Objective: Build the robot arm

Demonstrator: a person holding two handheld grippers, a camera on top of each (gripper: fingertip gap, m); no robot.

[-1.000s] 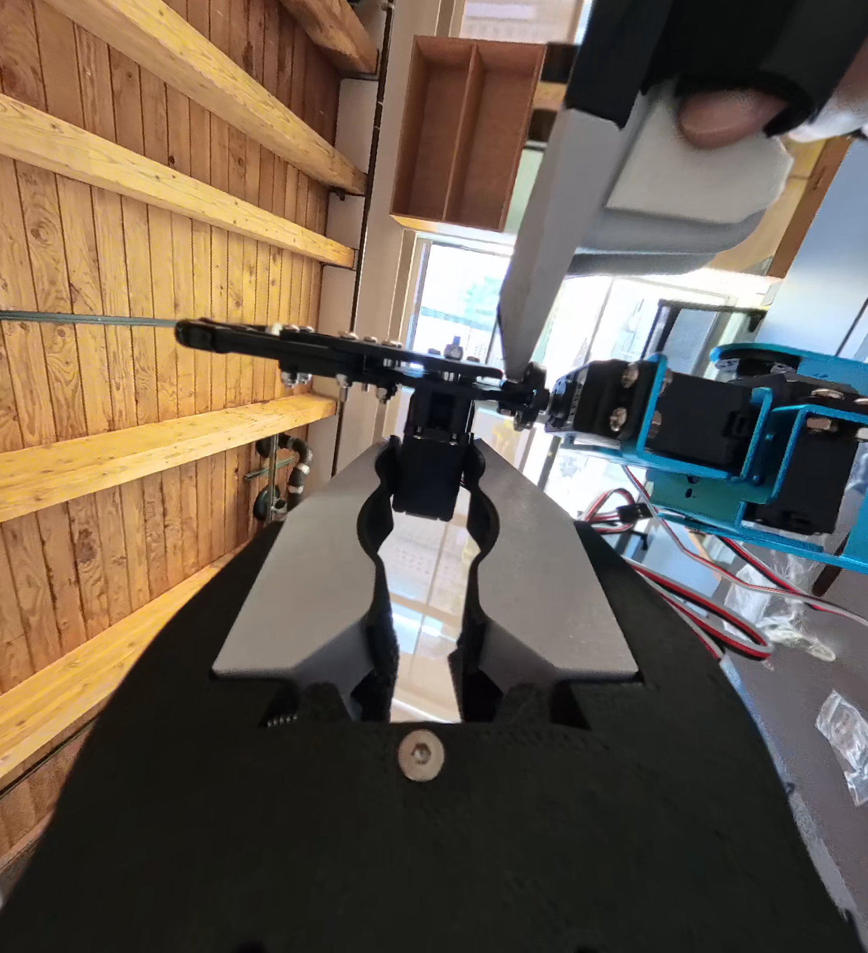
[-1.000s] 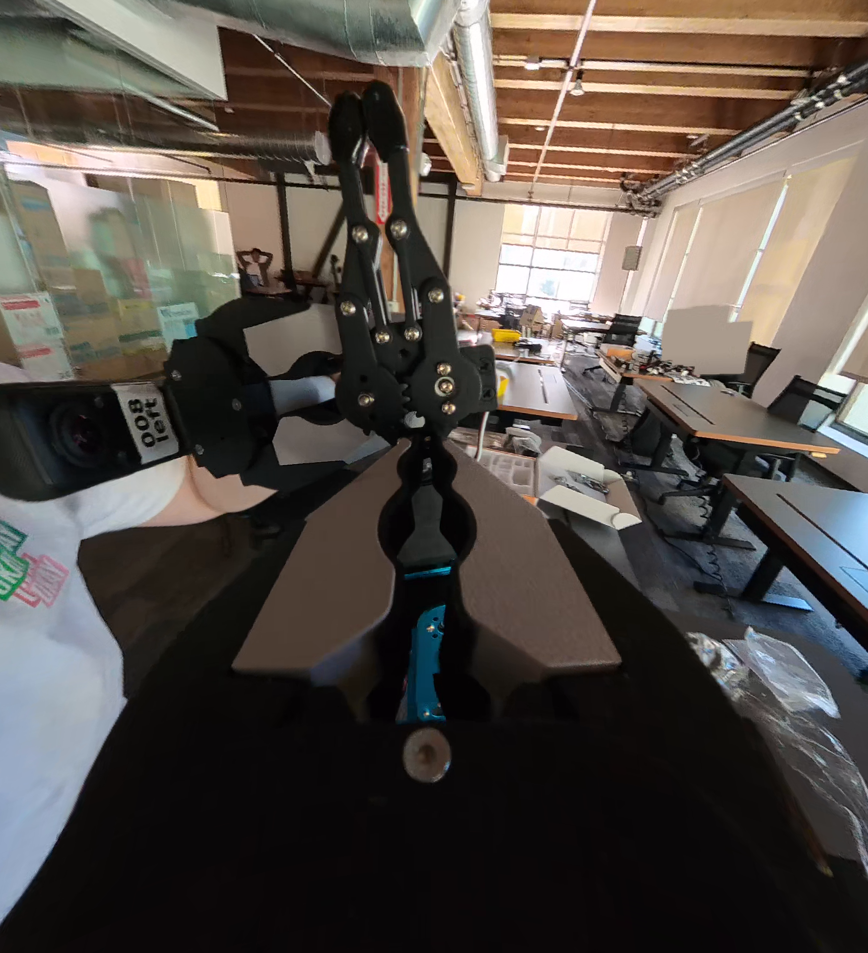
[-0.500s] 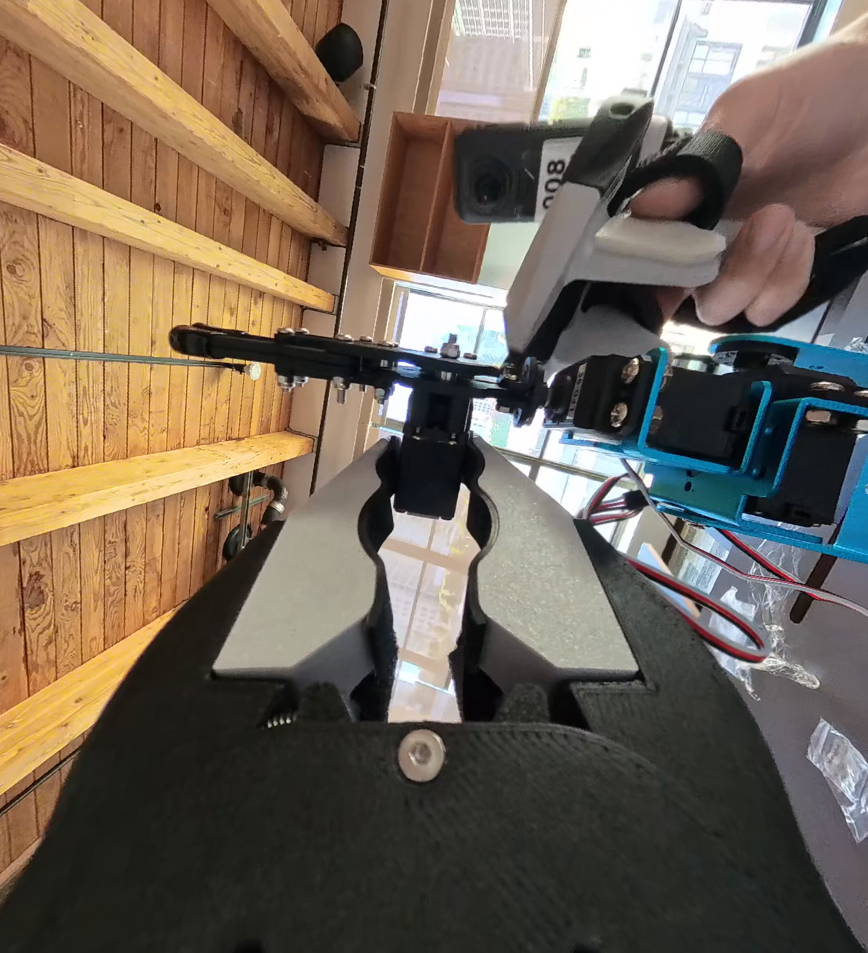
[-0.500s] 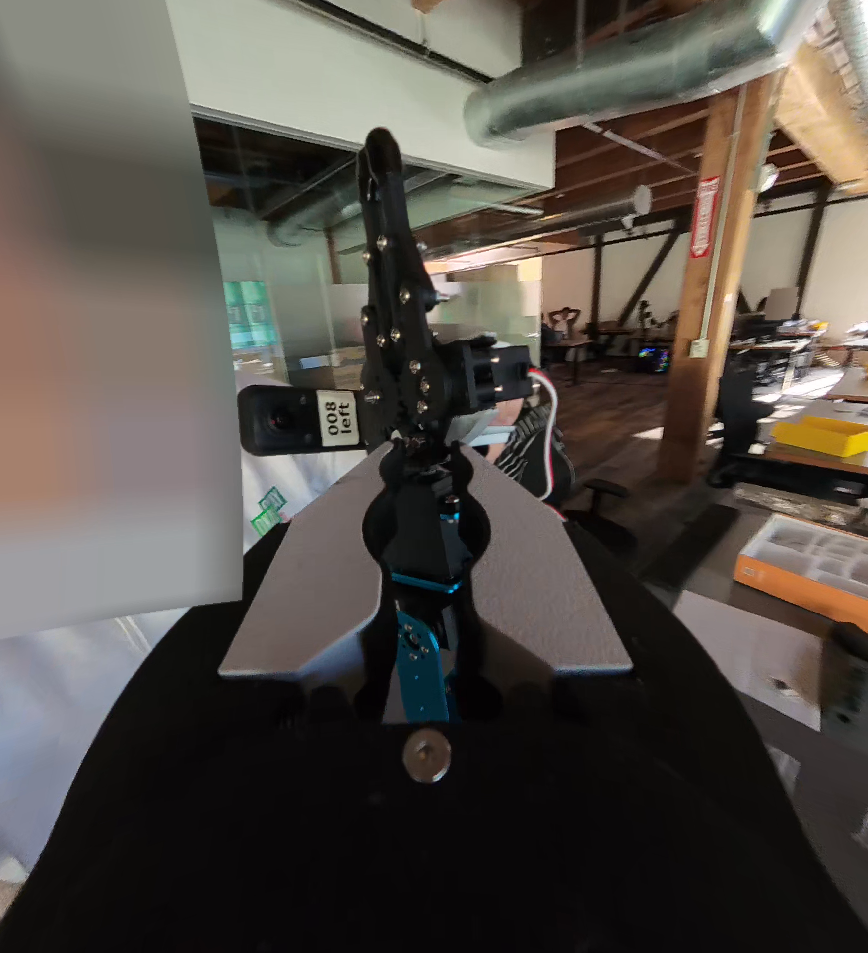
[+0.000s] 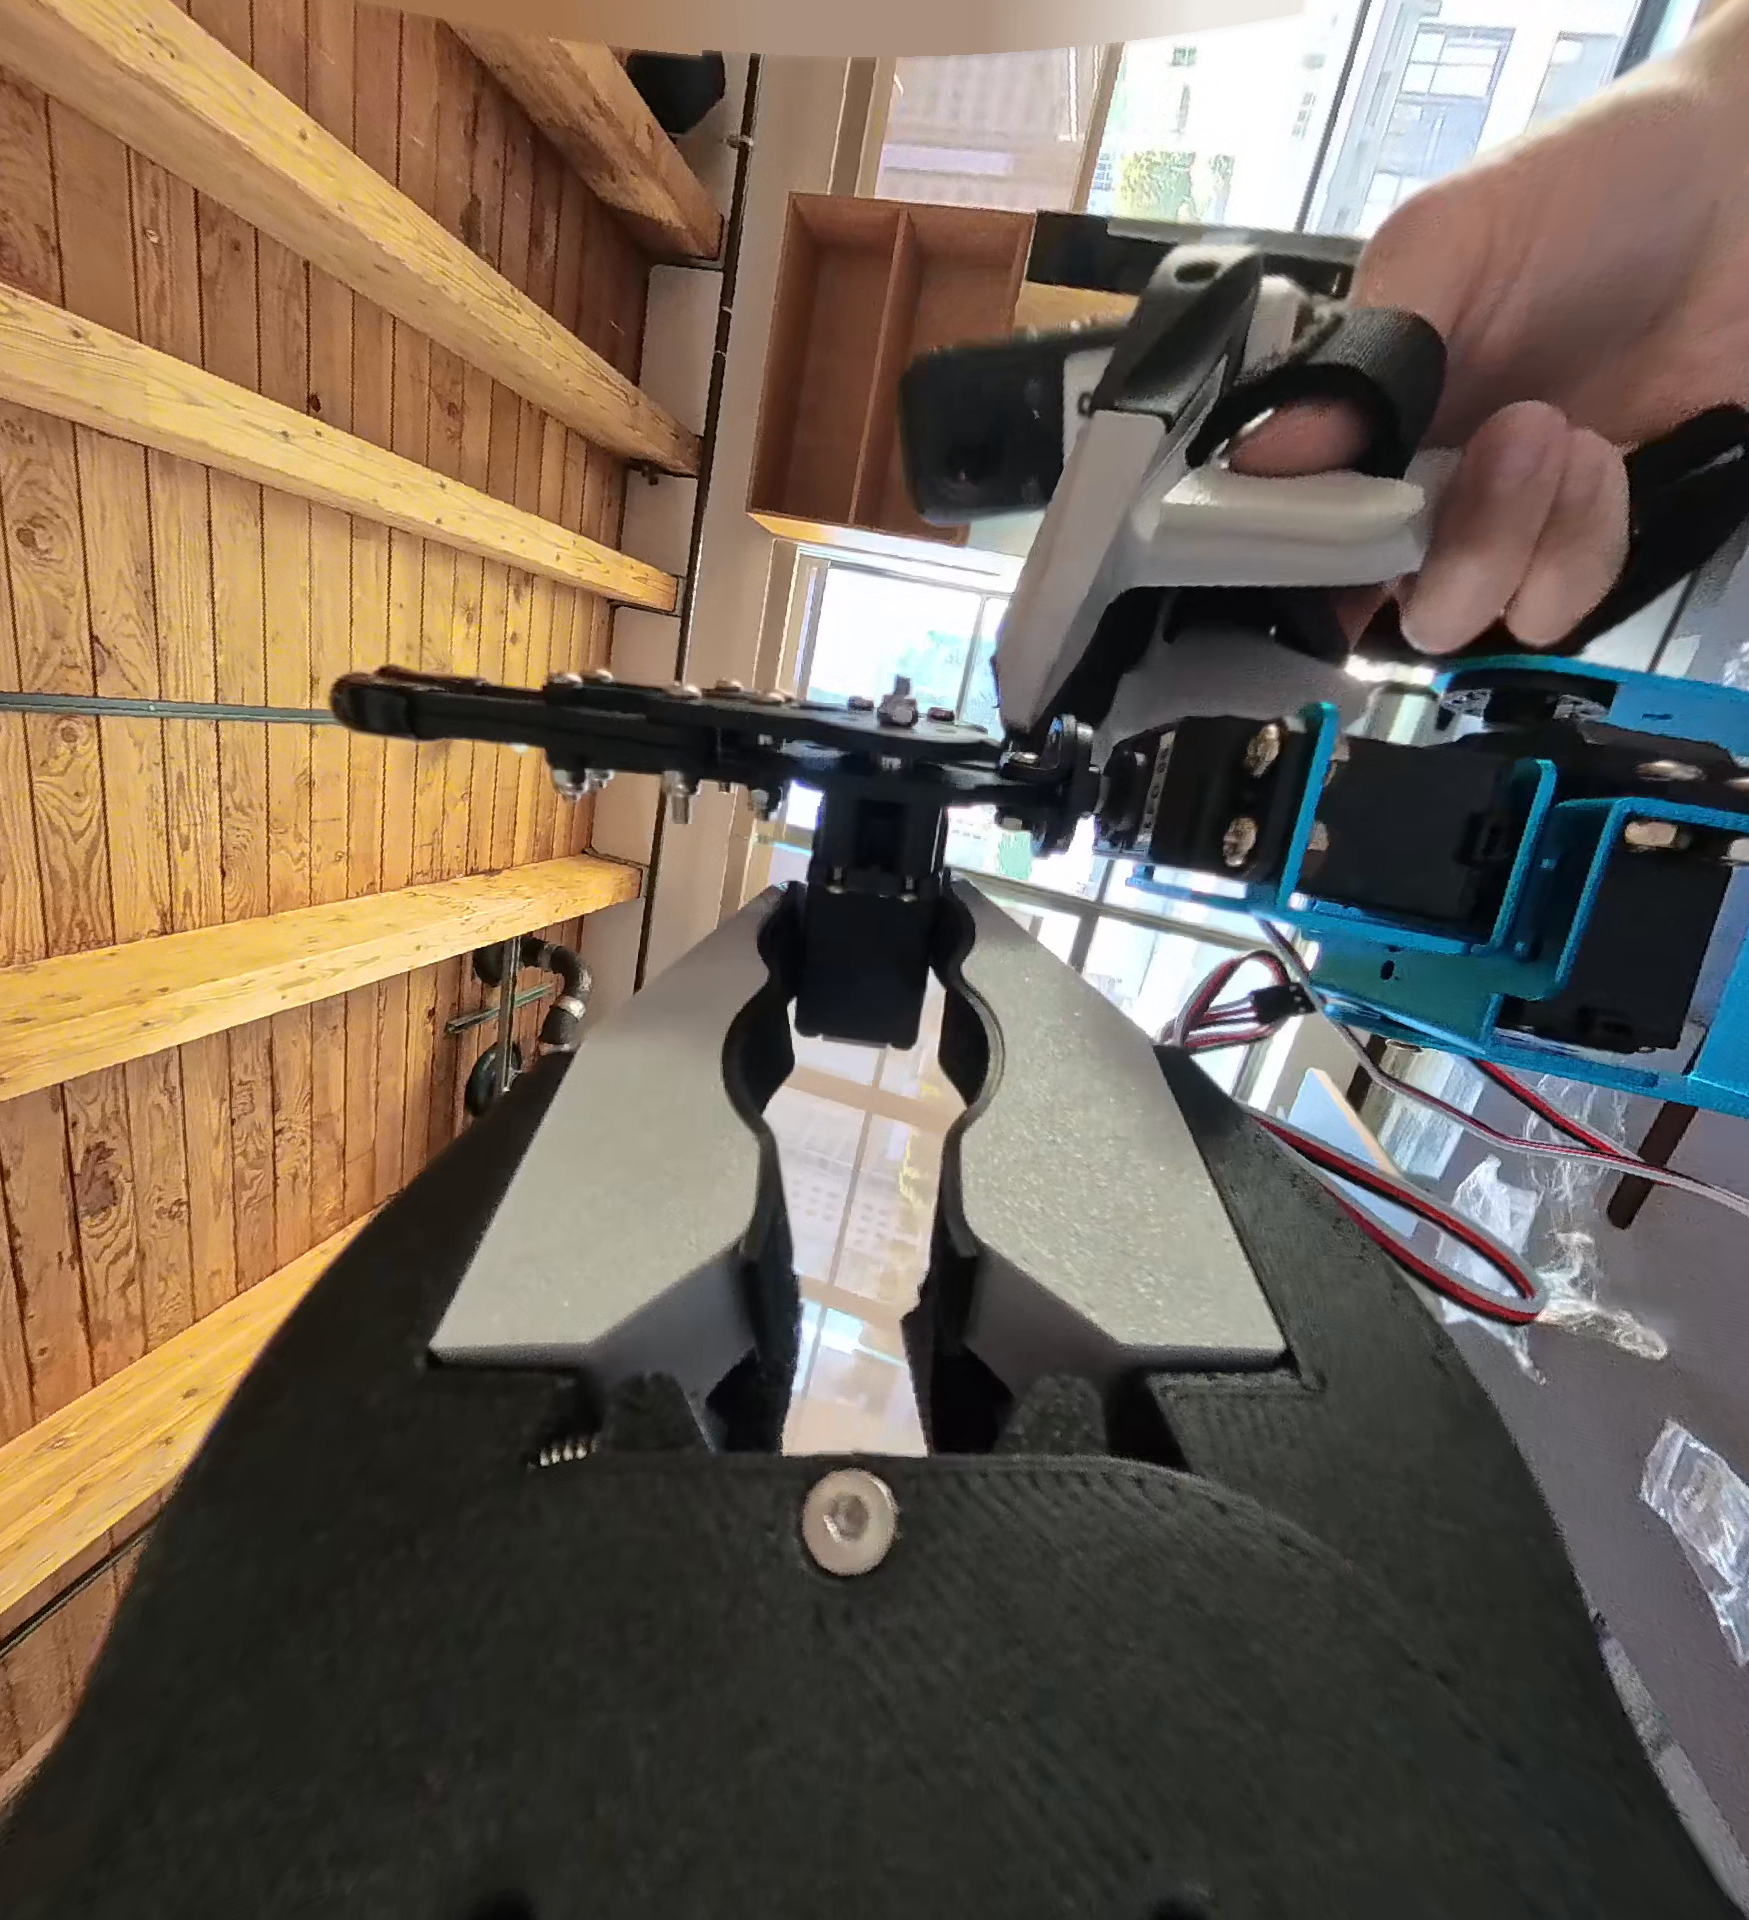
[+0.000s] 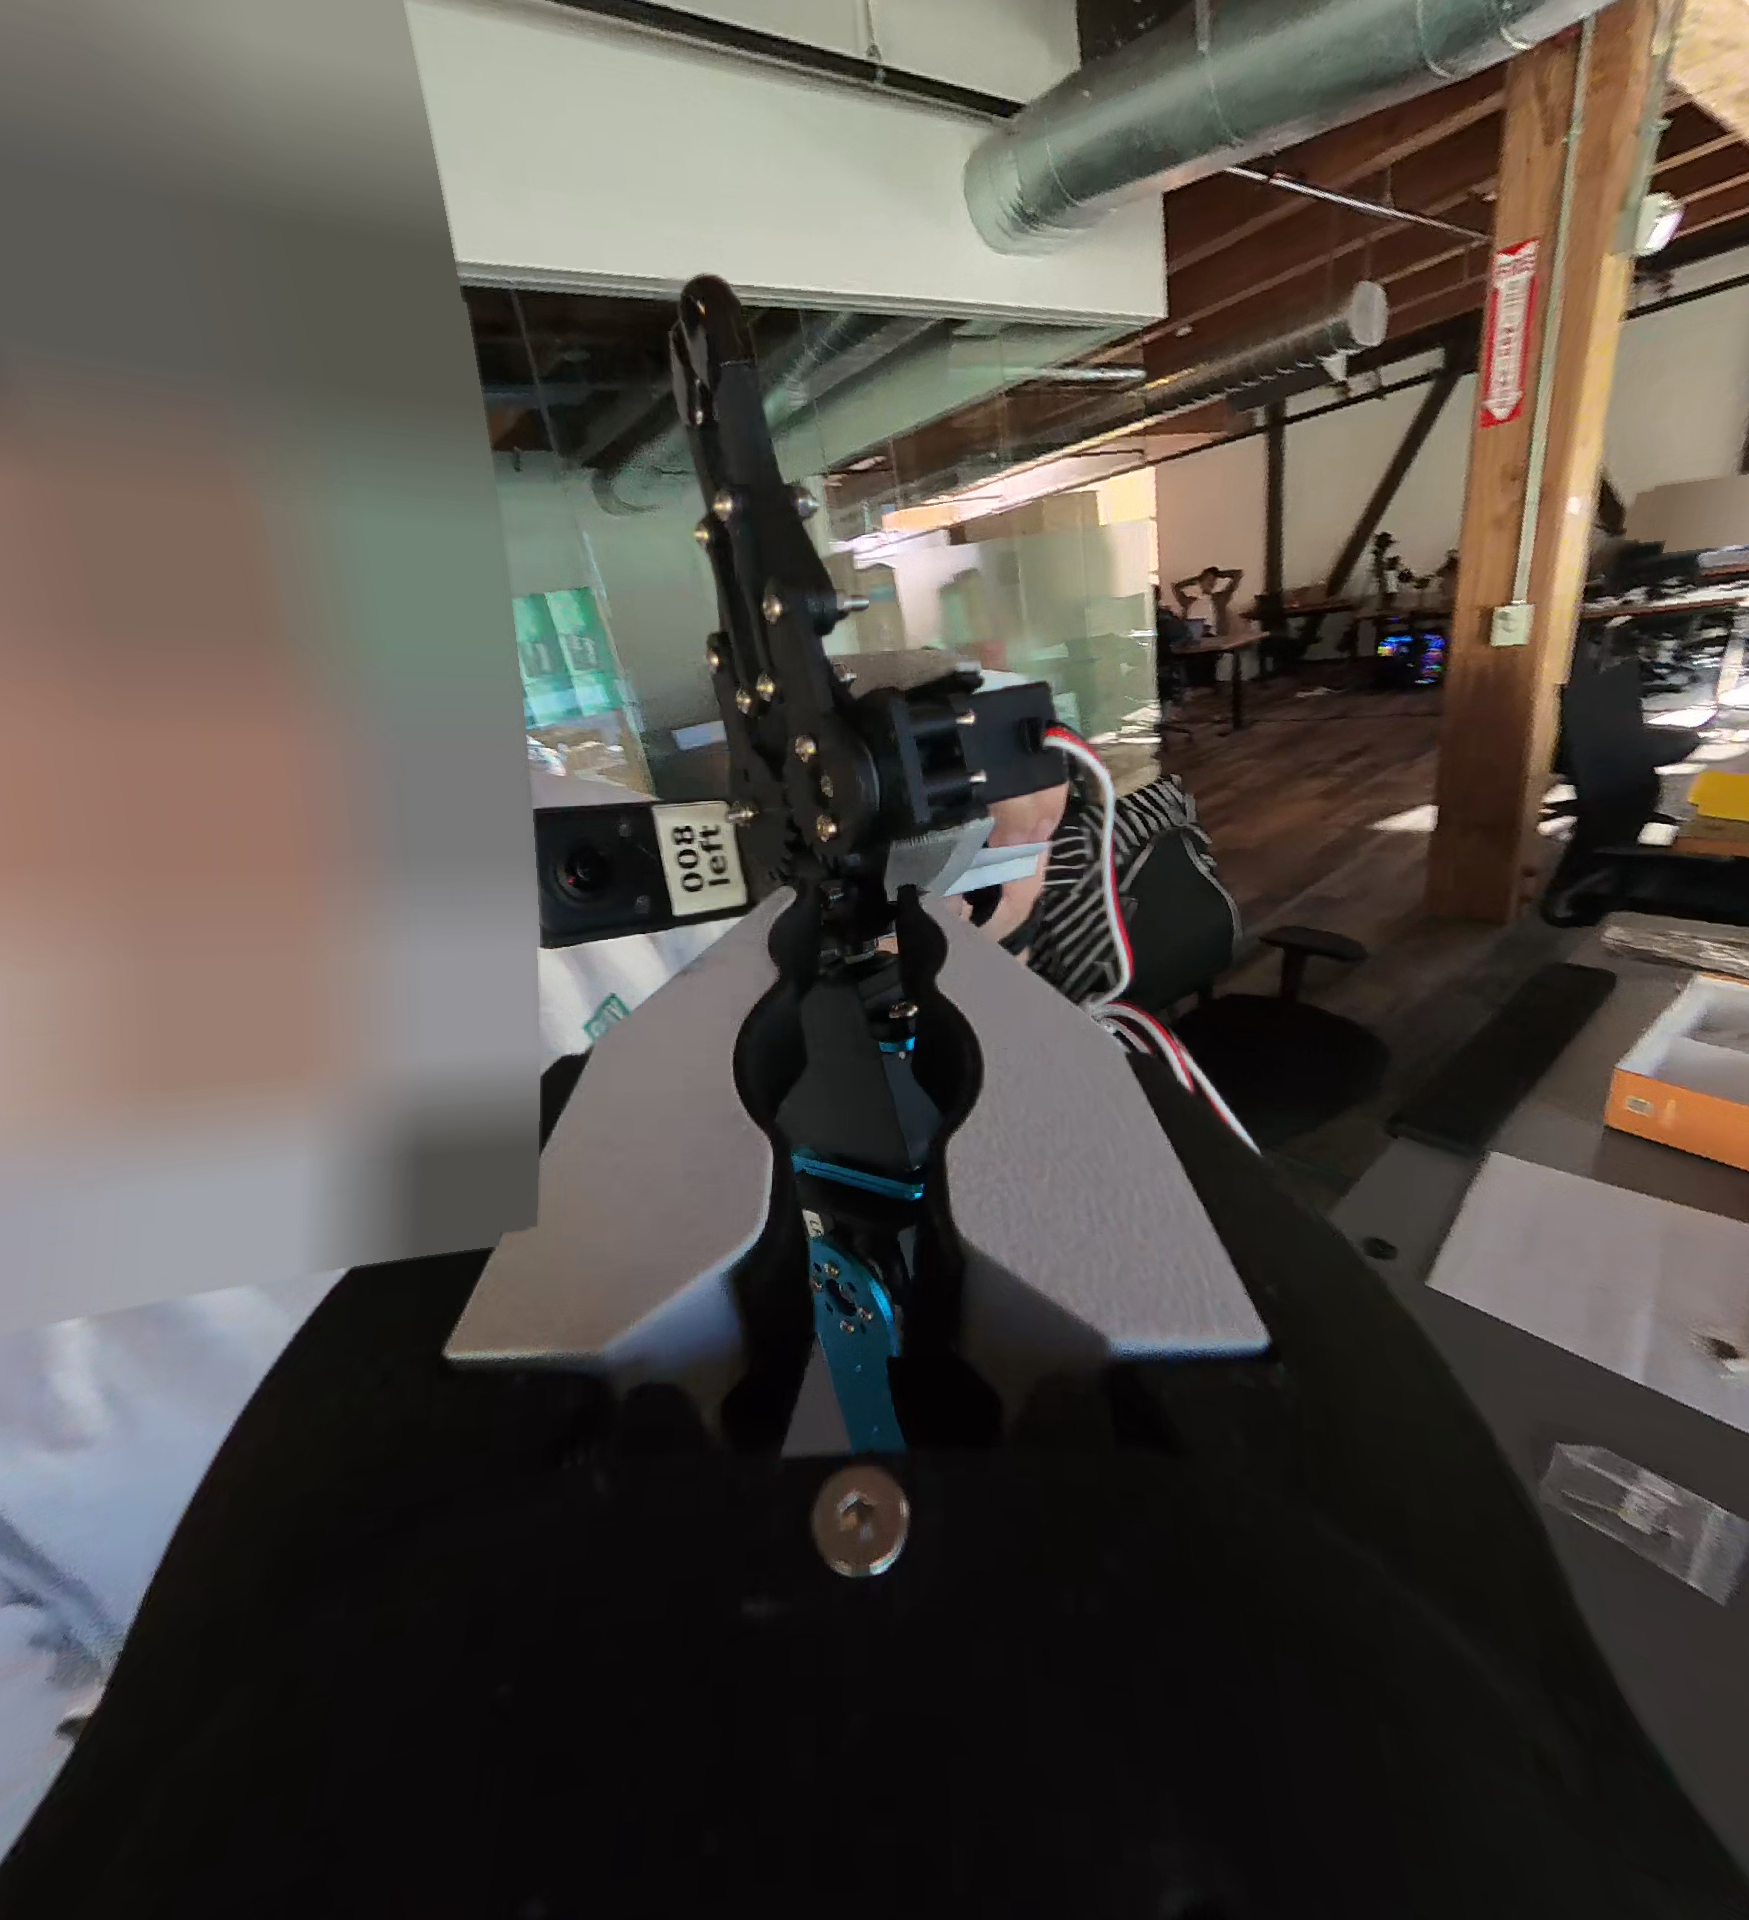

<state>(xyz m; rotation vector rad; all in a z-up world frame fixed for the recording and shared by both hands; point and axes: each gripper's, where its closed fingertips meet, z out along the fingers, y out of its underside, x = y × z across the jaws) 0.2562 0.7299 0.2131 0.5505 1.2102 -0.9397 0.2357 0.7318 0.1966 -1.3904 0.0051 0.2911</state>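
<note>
Left gripper (image 5: 862, 940) is clamped on the black motor block (image 5: 865, 951) under the small black claw (image 5: 662, 722), whose long axis runs crosswise to its fingers. Right gripper (image 6: 854, 940) is clamped on the joint behind the claw, beside the blue metal arm (image 5: 1535, 831). Assembly is held above the desk (image 5: 1618, 1382); red-and-white wires (image 5: 1369, 1174) trail down.

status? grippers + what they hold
Left gripper shut on claw servo. Right gripper shut on wrist servo. Blue arm aloft, wires dangling.
</note>
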